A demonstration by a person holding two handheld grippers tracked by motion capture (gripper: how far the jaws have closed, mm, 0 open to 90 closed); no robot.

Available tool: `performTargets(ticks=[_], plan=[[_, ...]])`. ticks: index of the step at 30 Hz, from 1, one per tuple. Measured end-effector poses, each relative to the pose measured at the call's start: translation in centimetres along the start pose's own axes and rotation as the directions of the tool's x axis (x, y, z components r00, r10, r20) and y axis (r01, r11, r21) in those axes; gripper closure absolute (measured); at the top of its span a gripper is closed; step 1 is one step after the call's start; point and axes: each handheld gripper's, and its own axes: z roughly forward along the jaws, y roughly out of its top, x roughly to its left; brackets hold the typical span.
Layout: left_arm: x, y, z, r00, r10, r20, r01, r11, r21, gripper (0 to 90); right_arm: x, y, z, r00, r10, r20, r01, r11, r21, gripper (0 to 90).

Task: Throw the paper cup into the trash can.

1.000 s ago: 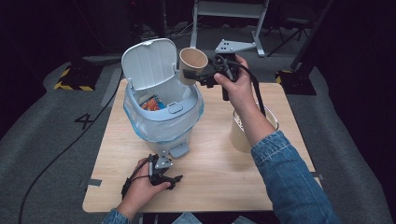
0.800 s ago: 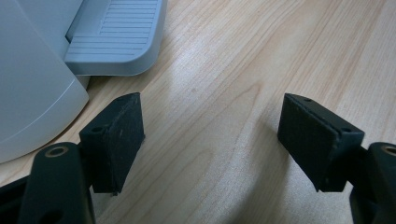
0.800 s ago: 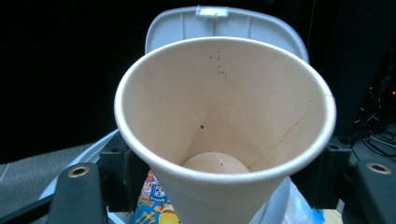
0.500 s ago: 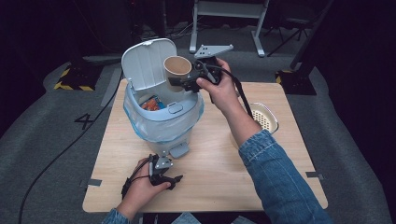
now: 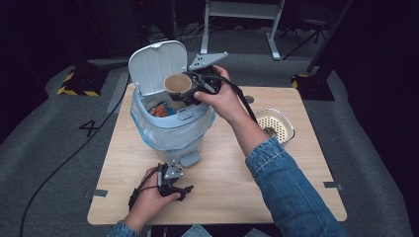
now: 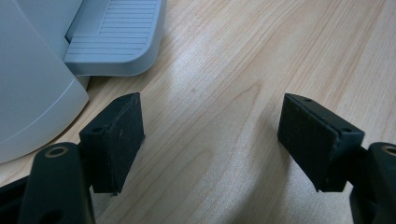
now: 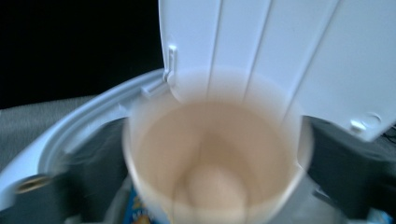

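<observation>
One paper cup (image 5: 178, 85) hangs over the open mouth of the one pedal bin (image 5: 170, 126), at about twelve o'clock on the wooden table (image 5: 237, 173). In the high view the cup's open mouth faces up and towards the camera, its long axis tipped off upright; in the right gripper view the mouth (image 7: 212, 158) faces straight back at the lens, blurred, with the bottom deep inside. The right gripper (image 5: 193, 88) is just beside the cup at its three o'clock side. Its jaws have just been opening, and now stand as wide as they go, with the cup between them; whether the pads press on it I cannot tell. The bin's lid (image 5: 157, 64) stands up behind the cup, and a blue liner bag (image 5: 168, 136) folds over the rim, with some coloured packaging (image 5: 159, 109) inside.

The left gripper (image 5: 174, 183) rests low at six o'clock, near the bin's foot pedal (image 6: 114, 39), jaws wide apart with bare wood between them. One cream strainer bowl (image 5: 275, 126) sits at three o'clock.
</observation>
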Motion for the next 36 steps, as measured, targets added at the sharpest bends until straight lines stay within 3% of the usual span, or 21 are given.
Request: performTargets(ticks=[3, 4, 6, 10, 15, 16, 19, 24, 36], plan=[[0.0, 0.0, 0.0, 1.0000, 0.001, 0.001, -0.001, 1.0000, 0.000, 23.3, 0.2, 0.1, 0.1, 0.9996, 0.028, 0.009, -0.027, 0.999, -0.035, 18.6], [0.0, 0.0, 0.0, 1.0000, 0.002, 0.002, -0.002, 1.0000, 0.000, 23.3, 0.3, 0.3, -0.1, 0.9996, 0.023, 0.019, -0.022, 0.999, -0.050, 12.7], [0.0, 0.0, 0.0, 1.0000, 0.001, 0.002, -0.001, 1.0000, 0.003, 23.3, 0.4, 0.5, -0.6, 0.9997, 0.008, 0.021, -0.007, 0.998, -0.058, 17.2], [0.0, 0.0, 0.0, 1.0000, 0.001, 0.002, -0.001, 1.0000, 0.000, 23.3, 0.3, 0.7, -1.5, 0.9997, -0.009, 0.025, 0.010, 0.998, -0.060, 16.8], [0.0, 0.0, 0.0, 1.0000, 0.001, 0.003, -0.001, 1.0000, 0.002, 23.5, -0.1, 1.1, -4.0, 0.9985, 0.013, 0.053, -0.009, 0.997, -0.078, 16.4], [0.0, 0.0, 0.0, 1.0000, 0.001, 0.003, -0.001, 1.0000, 0.002, 23.6, -0.4, 1.1, -5.2, 0.9984, 0.020, 0.054, -0.015, 0.997, -0.082, 16.1], [0.0, -0.1, -0.1, 0.9999, 0.010, 0.007, -0.010, 0.9999, 0.001, 24.1, -0.6, 1.0, -6.4, 0.9982, 0.009, 0.059, -0.004, 0.997, -0.083, 15.9], [0.3, -0.5, -0.5, 0.9999, 0.012, 0.006, -0.012, 0.9999, -0.004, 25.4, -1.2, 0.5, -10.2, 0.9953, 0.010, 0.096, -0.001, 0.995, -0.096, 17.0], [1.0, -1.3, -1.4, 0.9999, -0.009, -0.014, 0.009, 1.0000, 0.001, 26.1, -2.3, -1.7, -16.1, 0.9869, 0.010, 0.161, -0.003, 0.999, -0.041, 19.6]])
